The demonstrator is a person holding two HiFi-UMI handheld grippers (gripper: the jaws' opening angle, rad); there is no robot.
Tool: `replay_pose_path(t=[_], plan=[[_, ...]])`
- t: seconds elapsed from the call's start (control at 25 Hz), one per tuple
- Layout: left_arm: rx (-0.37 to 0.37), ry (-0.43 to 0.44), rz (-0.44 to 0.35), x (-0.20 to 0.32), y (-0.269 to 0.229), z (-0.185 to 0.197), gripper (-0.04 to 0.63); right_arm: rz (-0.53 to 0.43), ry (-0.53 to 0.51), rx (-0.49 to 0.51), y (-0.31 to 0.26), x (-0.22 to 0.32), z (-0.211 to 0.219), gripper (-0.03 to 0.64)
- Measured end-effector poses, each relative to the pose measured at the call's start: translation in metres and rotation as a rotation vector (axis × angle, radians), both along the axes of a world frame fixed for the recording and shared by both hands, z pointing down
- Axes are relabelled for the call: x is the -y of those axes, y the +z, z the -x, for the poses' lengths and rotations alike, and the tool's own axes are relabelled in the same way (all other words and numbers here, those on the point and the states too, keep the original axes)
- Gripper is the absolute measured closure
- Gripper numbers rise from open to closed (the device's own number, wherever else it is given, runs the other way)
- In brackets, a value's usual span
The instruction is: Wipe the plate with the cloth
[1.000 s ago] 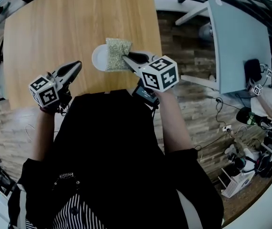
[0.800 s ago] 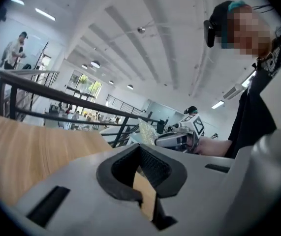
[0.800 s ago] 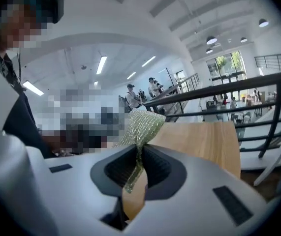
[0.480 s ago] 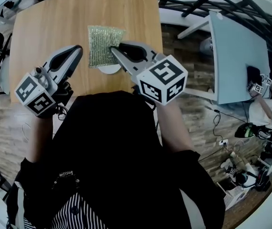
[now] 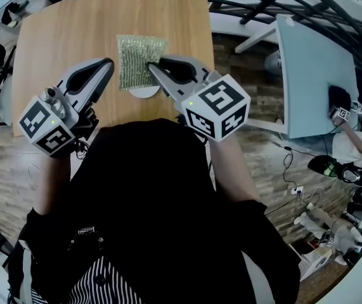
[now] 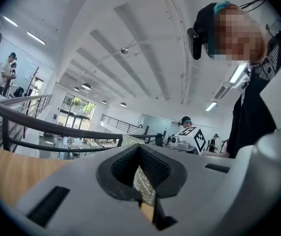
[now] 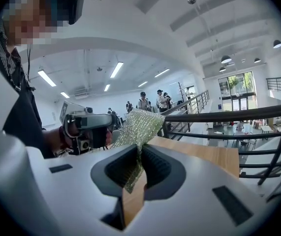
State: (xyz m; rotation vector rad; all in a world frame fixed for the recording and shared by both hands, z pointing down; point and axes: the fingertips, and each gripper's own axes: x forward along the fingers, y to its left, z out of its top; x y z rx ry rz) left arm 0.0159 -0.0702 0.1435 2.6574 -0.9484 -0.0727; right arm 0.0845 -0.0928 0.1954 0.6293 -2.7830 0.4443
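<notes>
Head view: my right gripper [image 5: 153, 66], clamped on the cloth [image 5: 136, 54], has dragged it up-frame over the plate [image 5: 144, 94], so wiping's underway. Left gripper [image 5: 107, 66] closed, empty.

Black top [image 5: 155, 195] with elbow-length sleeves, striped hem [image 5: 98, 284], grey left gripper [image 5: 108, 66], grey right gripper [image 5: 151, 66], black-and-white marker cubes [image 5: 47, 125]

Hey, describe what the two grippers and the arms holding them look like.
The left gripper and right gripper are matching light grey shells that taper to a point, with dark ribbed pads inside. Each carries a white cube with black square markers. The person wears a black top with sleeves ending near the elbows.
</notes>
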Motion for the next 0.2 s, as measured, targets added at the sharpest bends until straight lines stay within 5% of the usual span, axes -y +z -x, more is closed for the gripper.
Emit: replay_pose_path(t=[0.2], plan=[[-0.002, 0.018, -0.011, -0.0046, -0.0003, -0.0118, 0.601, -0.005, 0.006, -0.007, 0.006, -0.0015, -0.0094, 0.576]])
